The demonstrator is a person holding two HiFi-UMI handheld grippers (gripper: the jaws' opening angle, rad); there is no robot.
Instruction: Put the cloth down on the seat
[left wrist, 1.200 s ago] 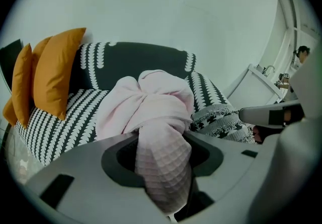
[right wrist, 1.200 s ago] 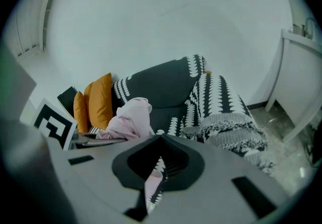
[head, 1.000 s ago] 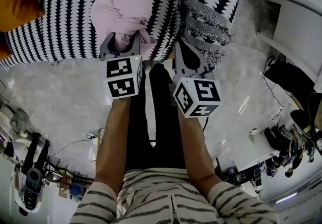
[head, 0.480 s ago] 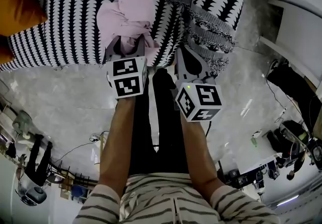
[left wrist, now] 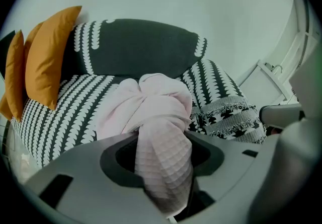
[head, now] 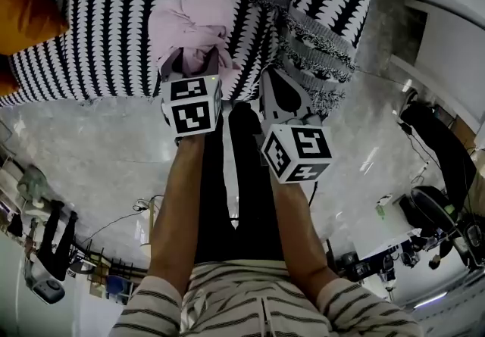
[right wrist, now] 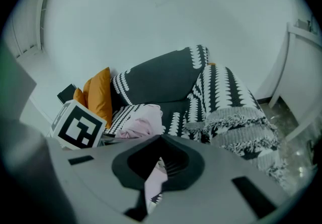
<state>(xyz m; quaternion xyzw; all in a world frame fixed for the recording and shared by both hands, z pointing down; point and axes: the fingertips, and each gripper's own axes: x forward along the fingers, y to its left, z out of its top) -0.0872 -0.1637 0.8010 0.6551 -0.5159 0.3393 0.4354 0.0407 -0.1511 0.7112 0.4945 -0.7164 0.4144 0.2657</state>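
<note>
Lowering looks all but finished, I judge: the cloth [head: 193,21] sits bunched in a pink heap on the striped seat [head: 91,40], near its front edge and just left of the fringed throw [head: 318,40]. My left gripper [head: 193,64] has just been opening; its jaws stand spread, with a fold lying loose between them. My right gripper [head: 284,95] pinches a thin corner, I suppose so that end cannot slide off. No container here; orange cushions [left wrist: 48,62] lean far left.
</note>
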